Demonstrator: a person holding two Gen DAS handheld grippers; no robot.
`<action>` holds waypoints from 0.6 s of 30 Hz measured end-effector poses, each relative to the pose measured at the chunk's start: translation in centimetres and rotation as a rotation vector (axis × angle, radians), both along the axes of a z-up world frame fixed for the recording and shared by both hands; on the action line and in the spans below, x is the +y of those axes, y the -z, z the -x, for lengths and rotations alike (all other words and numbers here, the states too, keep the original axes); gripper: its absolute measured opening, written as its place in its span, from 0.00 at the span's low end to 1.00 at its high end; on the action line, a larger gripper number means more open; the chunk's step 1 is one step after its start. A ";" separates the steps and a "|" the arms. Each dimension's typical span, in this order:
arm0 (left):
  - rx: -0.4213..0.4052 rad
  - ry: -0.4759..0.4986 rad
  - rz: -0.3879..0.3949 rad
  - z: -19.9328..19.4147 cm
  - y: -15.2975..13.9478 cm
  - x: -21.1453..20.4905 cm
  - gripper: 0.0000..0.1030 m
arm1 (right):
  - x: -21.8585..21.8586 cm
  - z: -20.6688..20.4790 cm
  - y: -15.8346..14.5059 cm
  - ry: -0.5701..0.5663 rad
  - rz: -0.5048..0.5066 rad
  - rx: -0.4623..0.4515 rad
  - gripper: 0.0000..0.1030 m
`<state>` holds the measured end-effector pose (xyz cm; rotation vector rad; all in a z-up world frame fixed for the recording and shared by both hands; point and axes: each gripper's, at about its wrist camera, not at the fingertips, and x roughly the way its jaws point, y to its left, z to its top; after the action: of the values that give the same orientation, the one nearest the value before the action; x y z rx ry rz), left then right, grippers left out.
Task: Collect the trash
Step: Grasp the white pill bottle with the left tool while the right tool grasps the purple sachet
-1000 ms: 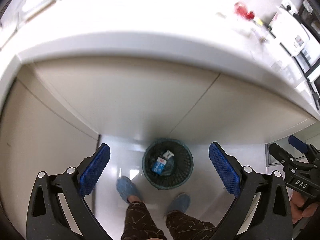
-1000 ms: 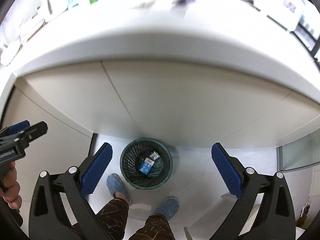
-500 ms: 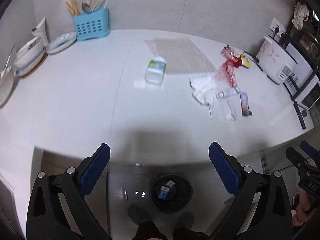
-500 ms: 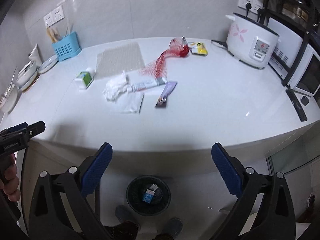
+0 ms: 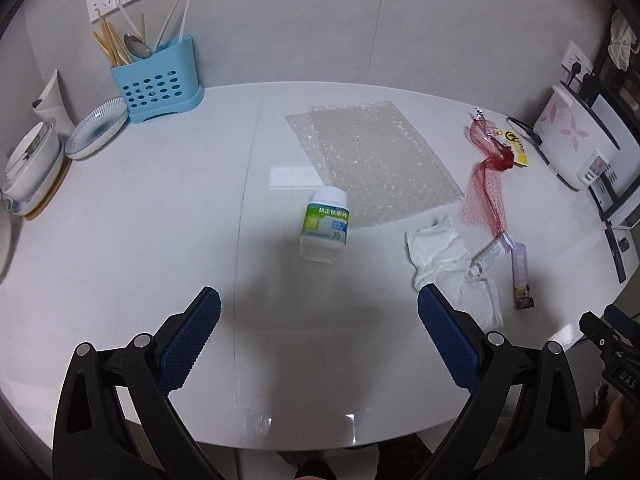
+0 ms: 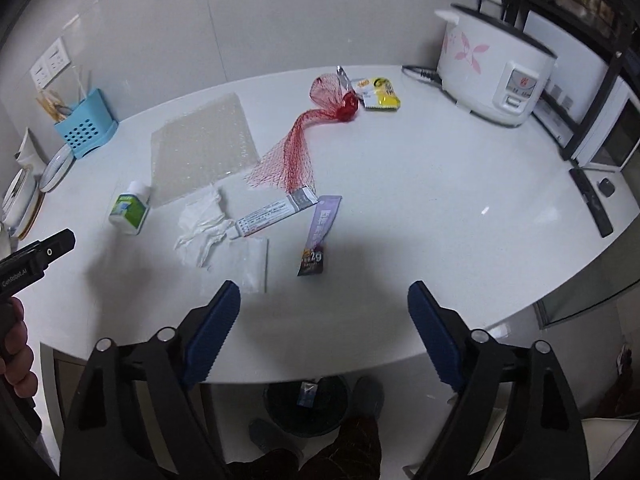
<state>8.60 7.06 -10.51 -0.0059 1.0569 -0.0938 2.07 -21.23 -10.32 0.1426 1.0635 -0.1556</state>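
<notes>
Between pickups: both tools hang empty over the tabletop; the left tool is wide open, and the right tool has just been closing slightly on nothing. Trash lies ahead: bottle, tissue, tube, sachet. Next, one piece must be chosen and straddled

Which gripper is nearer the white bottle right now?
Left. The left gripper hangs open just short of the bottle, almost in line with it. The right gripper is off to the bottle's right, beyond the tissue.

On the white surface lie a toppled white bottle, crumpled tissue, a tube, a purple sachet, red netting, a yellow packet and bubble wrap.
</notes>
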 end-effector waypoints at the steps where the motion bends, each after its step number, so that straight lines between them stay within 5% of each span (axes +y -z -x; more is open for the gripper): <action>1: 0.003 -0.008 -0.006 -0.8 0.3 -0.1 0.94 | -0.2 -0.9 0.4 -0.001 0.000 0.013 0.71; 18: 0.151 -0.069 -0.071 -10.2 6.8 -2.0 0.94 | -0.9 -9.8 6.6 -0.049 -0.003 0.221 0.54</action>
<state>18.77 5.09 -17.30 0.0150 1.2090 0.0065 11.86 -22.15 -16.94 0.1038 1.2867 -0.1279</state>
